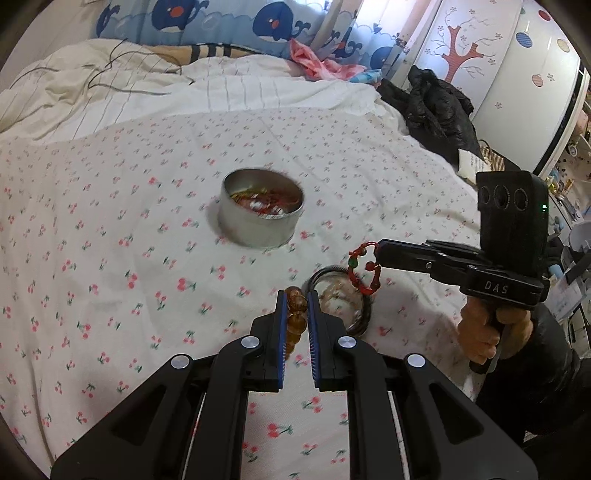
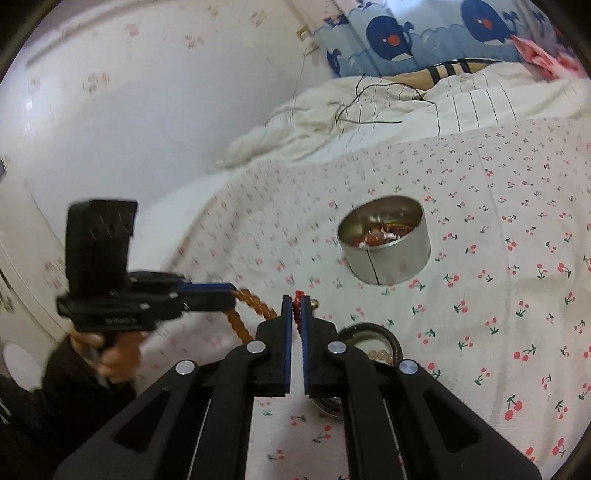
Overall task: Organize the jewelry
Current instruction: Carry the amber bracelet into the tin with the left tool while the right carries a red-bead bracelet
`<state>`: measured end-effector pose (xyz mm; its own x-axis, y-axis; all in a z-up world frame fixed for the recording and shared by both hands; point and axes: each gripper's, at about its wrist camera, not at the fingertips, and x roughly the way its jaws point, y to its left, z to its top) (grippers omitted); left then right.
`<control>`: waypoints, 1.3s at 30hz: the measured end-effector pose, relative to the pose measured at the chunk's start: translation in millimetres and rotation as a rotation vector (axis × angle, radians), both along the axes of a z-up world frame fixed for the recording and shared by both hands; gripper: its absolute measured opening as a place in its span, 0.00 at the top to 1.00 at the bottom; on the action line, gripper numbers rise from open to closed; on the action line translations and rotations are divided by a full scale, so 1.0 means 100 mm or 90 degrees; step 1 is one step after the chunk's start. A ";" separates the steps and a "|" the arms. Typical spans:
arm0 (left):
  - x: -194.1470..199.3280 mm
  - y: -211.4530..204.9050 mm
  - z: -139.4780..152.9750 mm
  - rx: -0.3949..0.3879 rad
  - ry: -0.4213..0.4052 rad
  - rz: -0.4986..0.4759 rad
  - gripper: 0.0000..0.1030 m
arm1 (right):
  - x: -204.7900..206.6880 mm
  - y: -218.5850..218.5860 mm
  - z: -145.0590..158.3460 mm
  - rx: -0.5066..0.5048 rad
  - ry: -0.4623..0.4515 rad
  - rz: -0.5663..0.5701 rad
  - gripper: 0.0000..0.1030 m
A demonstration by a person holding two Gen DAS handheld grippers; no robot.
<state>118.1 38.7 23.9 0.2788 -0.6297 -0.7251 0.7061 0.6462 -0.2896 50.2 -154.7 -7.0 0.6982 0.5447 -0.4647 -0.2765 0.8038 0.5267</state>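
Left wrist view first, from its left edge across: a cherry-print bedsheet (image 1: 110, 221) covers the bed, with a rumpled cream quilt (image 1: 92, 85) and whale-pattern pillows (image 1: 221, 22) at the far side. Near the middle stands a round metal tin (image 1: 258, 221), open, with red and gold jewelry inside that is too blurred to sort out. Closer in, the left gripper (image 1: 295, 299) is clenched on an amber bead bracelet (image 1: 297, 314), the beads pinched between its blue-edged fingers. Just to the right of its tips a round black-rimmed lid or dish (image 1: 354, 317) lies on the sheet; what it holds is unclear. Above that, a red cord bracelet (image 1: 364, 271) with green and red beads hangs off the tip of the right gripper (image 1: 380, 251), whose jaws are closed on the cord. A hand (image 1: 487, 332) grips its handle at the right edge, and a black jacket (image 1: 439, 110) lies at the far right of the bed.

Right wrist view, same order: the left gripper (image 2: 231, 291) reaches in from the left with the amber bead bracelet (image 2: 255, 306) drooping from it. In the centre the right gripper (image 2: 297, 299) pinches the red cord bracelet (image 2: 296, 306) tight. The black-rimmed lid (image 2: 369, 332) sits just below right, and the tin (image 2: 388, 251) stands beyond on the bedsheet (image 2: 498, 295).
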 end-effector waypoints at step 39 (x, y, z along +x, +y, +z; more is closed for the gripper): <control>1.21 -0.96 -0.18 0.103 0.020 0.139 0.83 | 1.34 -0.43 0.06 0.017 0.049 -0.054 0.95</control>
<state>239.6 -57.3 5.6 0.3711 -0.4331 -0.8214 0.5379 0.8213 -0.1901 184.2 -197.2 -1.4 0.7051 0.4980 -0.5048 -0.1664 0.8082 0.5649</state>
